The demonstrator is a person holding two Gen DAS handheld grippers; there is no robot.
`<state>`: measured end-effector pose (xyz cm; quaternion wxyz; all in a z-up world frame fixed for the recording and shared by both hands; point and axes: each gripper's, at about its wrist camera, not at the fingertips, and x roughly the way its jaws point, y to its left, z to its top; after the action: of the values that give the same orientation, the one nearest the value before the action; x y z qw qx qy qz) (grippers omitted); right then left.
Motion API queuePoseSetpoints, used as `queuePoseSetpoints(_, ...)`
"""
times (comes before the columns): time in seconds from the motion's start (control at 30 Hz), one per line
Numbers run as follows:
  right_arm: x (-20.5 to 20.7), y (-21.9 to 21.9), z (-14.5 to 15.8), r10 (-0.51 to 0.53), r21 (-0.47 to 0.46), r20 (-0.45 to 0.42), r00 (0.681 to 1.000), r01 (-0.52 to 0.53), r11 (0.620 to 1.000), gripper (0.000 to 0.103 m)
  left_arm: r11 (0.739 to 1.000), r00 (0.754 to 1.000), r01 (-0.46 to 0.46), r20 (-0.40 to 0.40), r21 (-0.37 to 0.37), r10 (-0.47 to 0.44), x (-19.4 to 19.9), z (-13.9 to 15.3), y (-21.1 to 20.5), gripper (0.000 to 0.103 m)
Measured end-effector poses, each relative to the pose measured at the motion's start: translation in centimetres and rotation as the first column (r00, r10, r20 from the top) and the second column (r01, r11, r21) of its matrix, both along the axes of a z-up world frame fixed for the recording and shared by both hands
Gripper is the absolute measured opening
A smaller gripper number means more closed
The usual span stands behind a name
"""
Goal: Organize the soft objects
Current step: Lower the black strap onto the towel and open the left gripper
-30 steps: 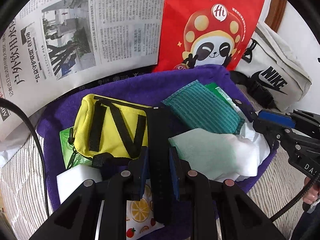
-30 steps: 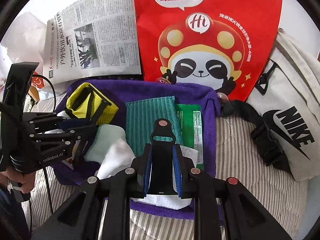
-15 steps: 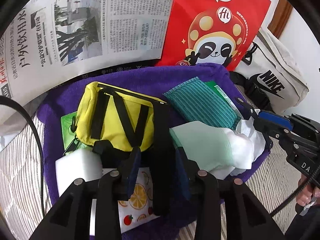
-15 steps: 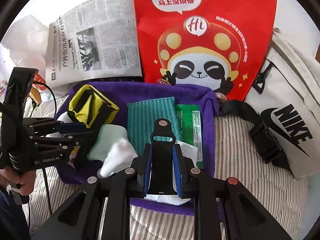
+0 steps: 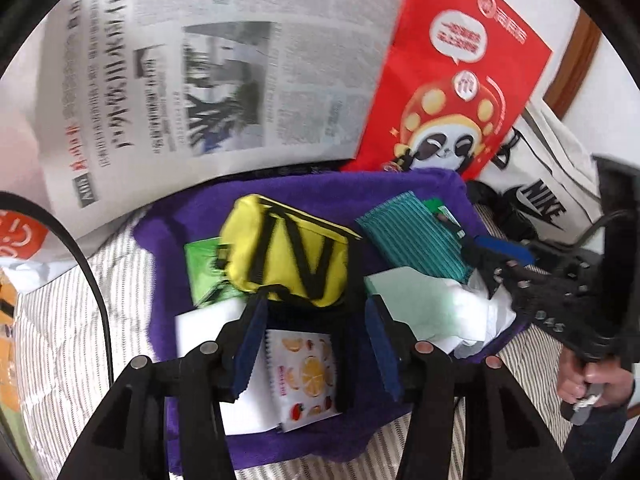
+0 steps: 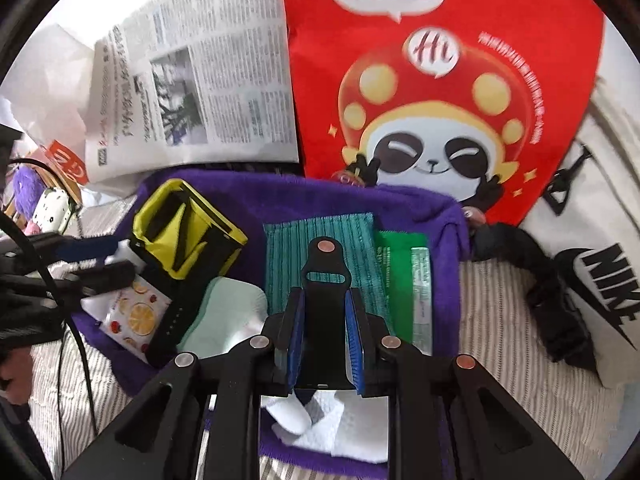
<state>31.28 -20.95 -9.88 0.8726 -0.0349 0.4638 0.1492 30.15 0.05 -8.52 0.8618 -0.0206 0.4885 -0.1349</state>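
A purple towel on the bed bears a yellow pouch, a teal cloth, a mint and white sock and a fruit-print packet. My left gripper hovers just in front of the pouch with its jaws opening. A black strap lies between them near the right pad, and neither pad presses on it. My right gripper is shut on a second black strap piece with a copper stud, held over the teal cloth.
A newspaper and a red panda bag stand behind the towel. A white Nike bag with a black buckle strap lies to the right. A white block and a green packet lie on the towel. Striped bedding surrounds it.
My left jaws have opened off the black strap, which now lies loose on the towel, and that gripper has pulled back and up. The right gripper keeps its grip.
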Motion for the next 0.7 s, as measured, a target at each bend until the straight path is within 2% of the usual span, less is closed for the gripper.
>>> queuePoseSetpoints(0.17, 1.7, 0.7, -2.2, -0.007, -0.014, -0.036, 0.999, 0.006, 1.0, 0.021, 0.999, 0.999, -0.042, 0.007, -0.019, 0.042, -0.3, 0.4, 1.9, 0.05)
queuePoseSetpoints(0.27, 2.3, 1.3, -3.3, -0.009, -0.044, -0.054, 0.999, 0.007, 0.999, 0.021, 0.999, 0.999, -0.045, 0.008, -0.023, 0.045, -0.5, 0.6, 2.4, 0.054)
queuePoseSetpoints(0.47, 2.3, 1.7, -3.6, -0.017, -0.059, -0.047, 0.999, 0.014, 0.998, 0.023, 0.999, 0.999, -0.047, 0.016, -0.026, 0.047, -0.8, 0.6, 3.0, 0.054)
queuePoseSetpoints(0.6, 2.2, 1.2, -3.5, -0.029, -0.038, -0.062, 0.998, 0.026, 0.999, 0.039, 0.999, 0.999, -0.033, 0.014, -0.033, 0.034, -1.7, 1.1, 3.0, 0.054)
queuePoseSetpoints(0.7, 1.6, 0.7, -2.4, -0.041, -0.004, -0.064, 0.997, 0.041, 0.999, 0.046, 0.999, 0.999, -0.029, 0.013, -0.022, 0.03, -2.9, 1.7, 2.8, 0.055)
